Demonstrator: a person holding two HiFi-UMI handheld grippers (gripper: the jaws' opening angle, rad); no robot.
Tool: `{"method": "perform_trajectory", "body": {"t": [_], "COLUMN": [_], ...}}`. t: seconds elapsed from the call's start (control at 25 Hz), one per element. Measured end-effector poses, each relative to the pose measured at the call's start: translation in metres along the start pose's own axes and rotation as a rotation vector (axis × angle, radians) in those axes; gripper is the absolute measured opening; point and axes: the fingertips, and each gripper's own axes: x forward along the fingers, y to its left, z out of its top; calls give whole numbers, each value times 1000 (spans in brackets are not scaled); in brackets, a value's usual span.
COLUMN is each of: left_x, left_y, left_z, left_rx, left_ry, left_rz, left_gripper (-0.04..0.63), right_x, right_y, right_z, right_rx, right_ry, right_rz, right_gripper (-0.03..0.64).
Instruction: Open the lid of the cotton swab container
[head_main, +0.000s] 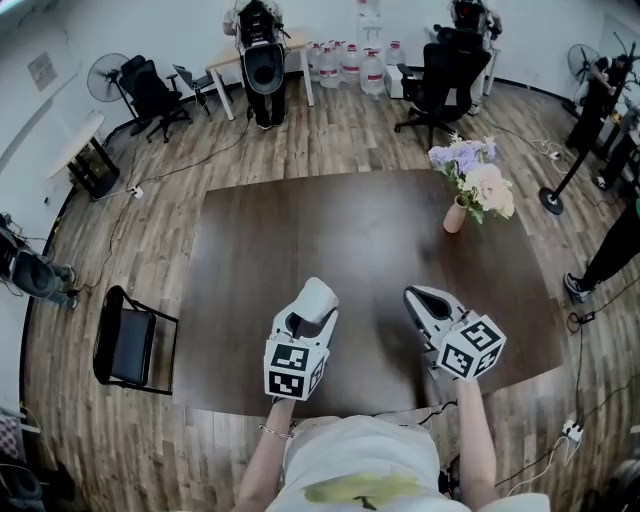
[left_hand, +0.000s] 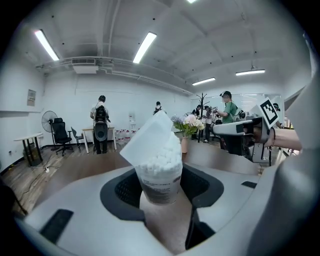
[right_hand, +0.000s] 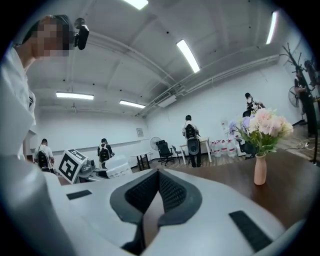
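One step, and it looks done: the lid (left_hand: 146, 139) stands flipped open above the cotton swab container (left_hand: 160, 184), which the left gripper (head_main: 308, 318) clamps over the table's (head_main: 350, 240) near side. Right of it, the right gripper (right_hand: 159, 192) has its jaws together, empty.

legible text: none | cotton swab container (left_hand: 159, 172) between left gripper (left_hand: 161, 189) jaws: label print too small to read | wall sign (left_hand: 31, 97) far left of those jaws: illegible
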Motion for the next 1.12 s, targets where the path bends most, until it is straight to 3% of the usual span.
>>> {"method": "perform_trajectory", "body": {"t": [0.44, 1.12], "left_x": [-7, -9], "left_y": [10, 20], "left_z": [-1, -2], "left_rx": [-21, -24], "left_ry": [0, -4], "left_rz": [56, 83], "left_gripper": [236, 236], "right_x": [-5, -12], "right_y": [-10, -23], "right_z": [-4, -4], "right_rx": [-53, -41], "right_ry": [-11, -30], "right_rz": [-95, -161], "right_gripper": [21, 21]}}
